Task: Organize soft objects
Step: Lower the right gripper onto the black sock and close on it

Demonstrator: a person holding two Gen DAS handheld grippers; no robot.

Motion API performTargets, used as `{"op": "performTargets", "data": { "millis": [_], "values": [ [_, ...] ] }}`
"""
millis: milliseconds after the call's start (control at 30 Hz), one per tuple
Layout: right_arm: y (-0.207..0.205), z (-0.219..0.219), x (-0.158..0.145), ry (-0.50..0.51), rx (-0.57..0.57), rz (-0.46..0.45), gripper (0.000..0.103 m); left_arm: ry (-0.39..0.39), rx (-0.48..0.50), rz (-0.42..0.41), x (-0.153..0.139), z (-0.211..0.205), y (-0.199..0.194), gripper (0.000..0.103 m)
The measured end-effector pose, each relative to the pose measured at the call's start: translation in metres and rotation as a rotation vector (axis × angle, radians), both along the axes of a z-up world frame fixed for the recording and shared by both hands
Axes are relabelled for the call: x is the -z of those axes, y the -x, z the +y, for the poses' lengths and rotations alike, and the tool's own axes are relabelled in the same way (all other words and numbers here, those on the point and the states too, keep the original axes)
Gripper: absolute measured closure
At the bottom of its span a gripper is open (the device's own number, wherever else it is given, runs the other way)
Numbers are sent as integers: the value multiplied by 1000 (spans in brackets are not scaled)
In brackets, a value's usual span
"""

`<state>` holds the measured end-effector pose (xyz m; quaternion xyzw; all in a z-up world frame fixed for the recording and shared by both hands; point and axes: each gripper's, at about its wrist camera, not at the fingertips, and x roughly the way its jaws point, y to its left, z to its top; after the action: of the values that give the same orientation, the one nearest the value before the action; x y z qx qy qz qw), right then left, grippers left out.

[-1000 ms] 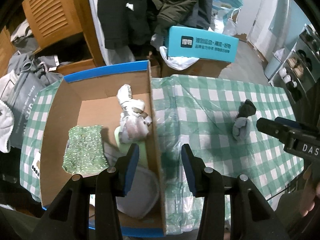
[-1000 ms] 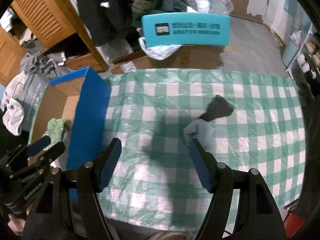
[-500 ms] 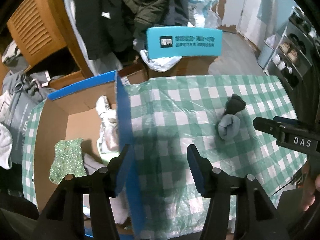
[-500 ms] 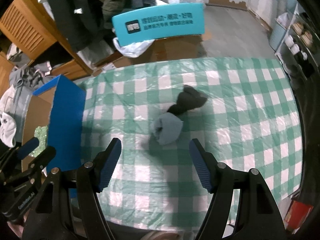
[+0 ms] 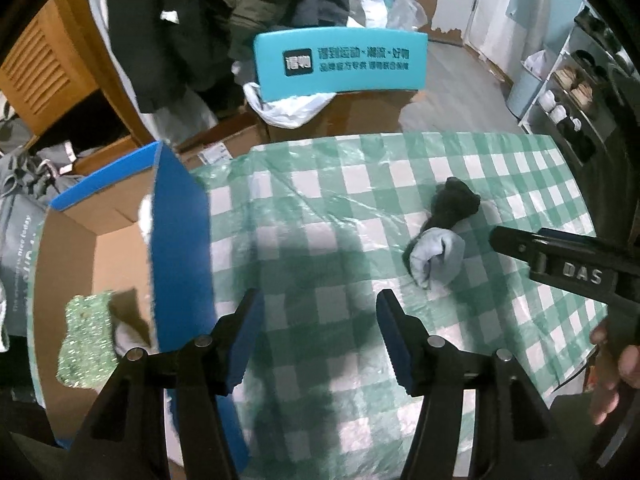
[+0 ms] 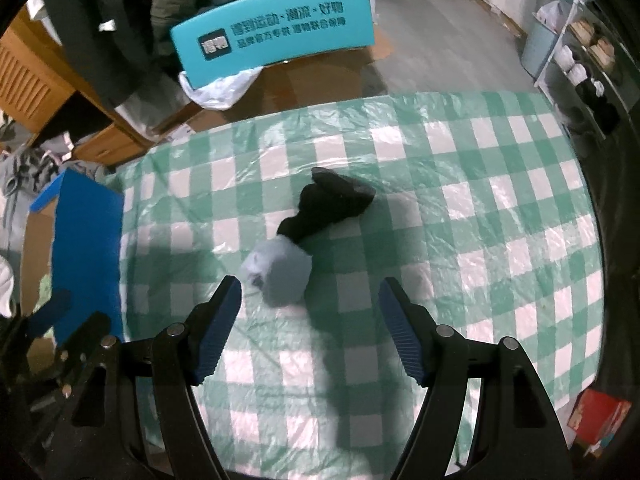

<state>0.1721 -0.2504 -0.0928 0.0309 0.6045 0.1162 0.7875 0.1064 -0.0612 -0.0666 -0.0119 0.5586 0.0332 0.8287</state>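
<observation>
A rolled sock bundle, pale blue at one end and black at the other (image 6: pixel 298 236), lies on the green checked tablecloth (image 6: pixel 460 208); it also shows in the left wrist view (image 5: pixel 438 246). My right gripper (image 6: pixel 310 320) is open and empty, just short of the bundle's blue end. My left gripper (image 5: pixel 318 328) is open and empty over the cloth, right of the blue-edged cardboard box (image 5: pixel 180 248). In the box lie a green sparkly cloth (image 5: pixel 86 334) and pale soft items, mostly hidden by the box wall.
A teal printed box (image 5: pixel 340 66) stands on cartons beyond the table's far edge. Dark coats hang at the back left beside a wooden cabinet (image 5: pixel 44 76). A shelf with shoes (image 6: pixel 592 68) stands at the right. The right gripper's body (image 5: pixel 568 268) shows at the right edge.
My left gripper has swung right, from over the box to over the cloth. My right gripper has moved in toward the sock bundle, which now sits between its open jaws' line.
</observation>
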Motion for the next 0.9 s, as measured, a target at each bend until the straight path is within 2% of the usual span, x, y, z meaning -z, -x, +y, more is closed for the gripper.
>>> {"op": "performTargets", "data": {
  "millis": [133, 400, 633, 900],
  "values": [
    [-19, -1, 13, 5, 33, 23, 30, 39, -6, 12, 13, -8, -19, 43],
    [-50, -1, 39, -12, 84, 66, 30, 38, -25, 43, 40, -8, -48, 43],
    [-60, 1, 60, -20, 123, 101, 30, 57, -34, 49, 52, -4, -64, 43],
    [-65, 11, 75, -10, 106, 108, 30, 71, -48, 82, 68, -4, -69, 43]
  ]
}}
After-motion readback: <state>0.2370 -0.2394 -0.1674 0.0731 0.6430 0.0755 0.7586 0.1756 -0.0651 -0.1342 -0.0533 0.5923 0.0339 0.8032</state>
